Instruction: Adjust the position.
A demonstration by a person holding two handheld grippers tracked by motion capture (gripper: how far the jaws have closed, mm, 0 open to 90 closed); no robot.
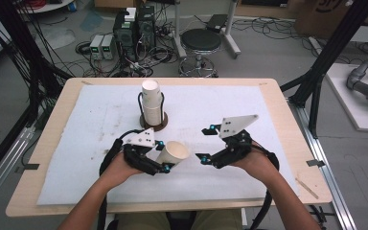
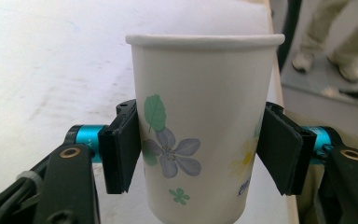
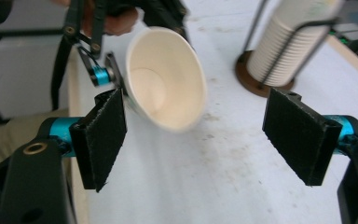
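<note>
Gripping flowered paper cup (image 2: 200,126), left claw (image 2: 200,163), print unreadable

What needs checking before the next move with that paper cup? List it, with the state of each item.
1. Left gripper shut on the paper cup: ok, both pads press its sides.
2. Cup empty: ok, the right gripper view shows a bare inside.
3. Cup level: not ok, it is tilted, mouth toward the right gripper.
4. Right gripper ready to take it: ok, jaws wide apart, nothing between them.
5. Grippers apart: ok, a gap of white mat shows between them.
6. Room left on the cup stack in its holder: cannot tell.
</note>
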